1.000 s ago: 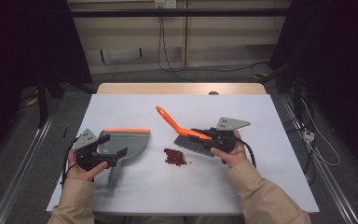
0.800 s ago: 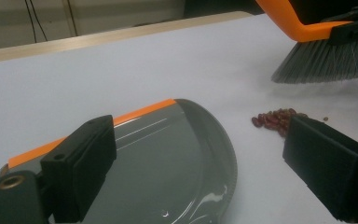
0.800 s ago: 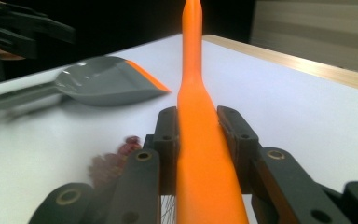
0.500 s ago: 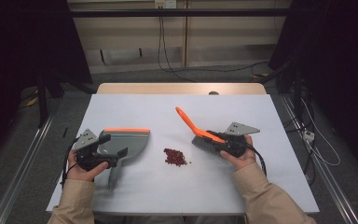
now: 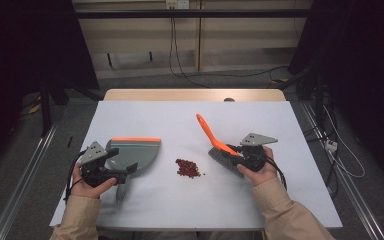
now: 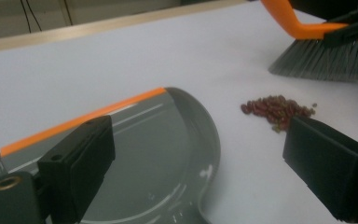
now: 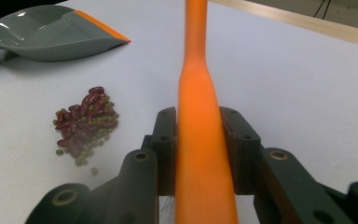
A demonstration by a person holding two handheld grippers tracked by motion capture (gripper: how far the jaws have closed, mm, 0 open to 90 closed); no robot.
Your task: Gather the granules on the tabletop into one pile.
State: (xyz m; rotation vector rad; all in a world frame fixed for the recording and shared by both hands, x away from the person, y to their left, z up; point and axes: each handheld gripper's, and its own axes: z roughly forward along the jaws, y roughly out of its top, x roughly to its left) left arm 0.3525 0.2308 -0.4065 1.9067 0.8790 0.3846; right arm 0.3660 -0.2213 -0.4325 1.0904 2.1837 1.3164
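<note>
A grey dustpan with an orange front lip lies flat on the white table at the left. My left gripper hovers at its near side, jaws wide open over the pan, gripping nothing. A small heap of red beans mixed with little green ones lies in the middle. To its right, my right gripper is shut on the orange handle of a brush. The handle slants up and away, and the grey bristles rest on the table just right of the beans.
The table's wooden far edge lies beyond the white surface. Metal rails and cables run along the floor on both sides. Bare white surface stretches behind the beans and toward the front edge.
My right gripper has carried the brush to the right, from directly over the bean heap to a spot beside it. The left gripper and the dustpan have stayed put.
</note>
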